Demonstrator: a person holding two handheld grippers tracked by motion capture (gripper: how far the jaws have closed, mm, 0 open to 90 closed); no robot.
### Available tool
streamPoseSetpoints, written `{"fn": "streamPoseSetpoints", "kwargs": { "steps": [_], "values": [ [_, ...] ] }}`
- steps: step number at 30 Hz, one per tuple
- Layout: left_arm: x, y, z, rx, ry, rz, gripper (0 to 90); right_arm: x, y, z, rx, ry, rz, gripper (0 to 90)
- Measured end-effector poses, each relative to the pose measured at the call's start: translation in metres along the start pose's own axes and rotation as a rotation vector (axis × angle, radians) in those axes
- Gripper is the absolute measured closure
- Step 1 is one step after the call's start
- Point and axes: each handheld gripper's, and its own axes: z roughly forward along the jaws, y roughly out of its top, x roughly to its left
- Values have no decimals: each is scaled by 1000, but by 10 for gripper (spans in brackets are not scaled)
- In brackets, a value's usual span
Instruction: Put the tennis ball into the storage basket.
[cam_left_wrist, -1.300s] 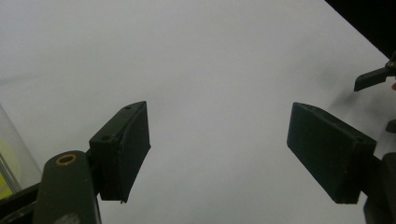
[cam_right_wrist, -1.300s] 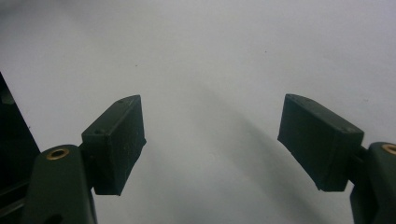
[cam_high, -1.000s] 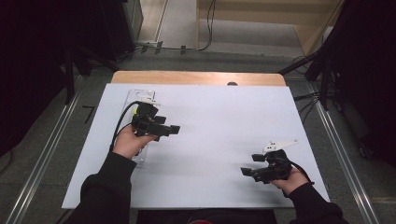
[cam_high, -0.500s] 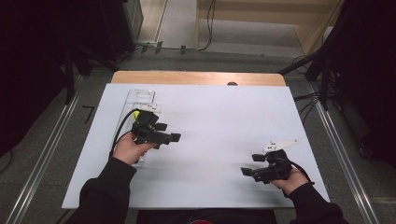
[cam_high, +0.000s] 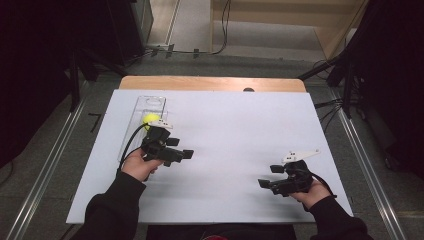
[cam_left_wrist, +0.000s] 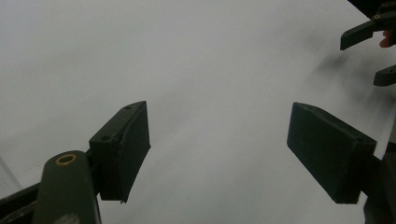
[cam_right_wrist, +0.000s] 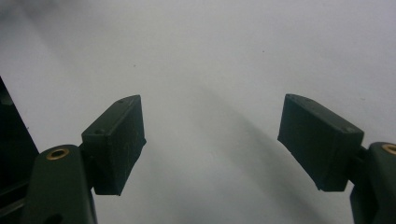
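Note:
My left gripper (cam_high: 181, 152) is held over the left half of the white table top (cam_high: 235, 130), pointing right, open and empty. In the left gripper view its jaws stand wide apart (cam_left_wrist: 217, 149) over bare white surface. My right gripper (cam_high: 267, 176) rests low near the front right of the table, pointing left, also open with nothing between its jaws (cam_right_wrist: 210, 144). A yellow-green ball (cam_high: 150, 119) lies in a clear plastic tray (cam_high: 150, 104) just behind my left hand. The other hand's gripper (cam_left_wrist: 373, 44) shows at the top right of the left gripper view.
The white sheet covers a wooden table whose bare edge (cam_high: 210, 83) shows at the back. Metal rails (cam_high: 45, 165) run along both sides on the floor. Cables (cam_high: 330, 107) lie off the right edge.
My left hand has drawn back toward me and slightly right, away from the clear tray, uncovering the yellow-green ball. The right hand has stayed put.

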Motion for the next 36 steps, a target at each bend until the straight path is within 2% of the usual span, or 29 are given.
{"fn": "streamPoseSetpoints", "kwargs": {
  "steps": [9,14,18,24,28,36],
  "values": [
    [-5,-14,0,19,28,46,221,0,0,0,0,-2,0,206],
    [-6,-21,-2,15,21,63,221,0,0,0,0,-3,0,206],
    [-7,-26,-3,-3,0,58,221,0,0,0,-1,-2,0,206],
    [-7,-32,-6,-13,-19,71,221,-1,0,-1,0,-5,2,206],
    [-6,-37,-8,-24,-32,60,221,-1,0,0,1,-6,2,206],
    [-6,-45,-10,-22,-23,66,221,-1,0,-1,1,-7,2,206]
  ]
}}
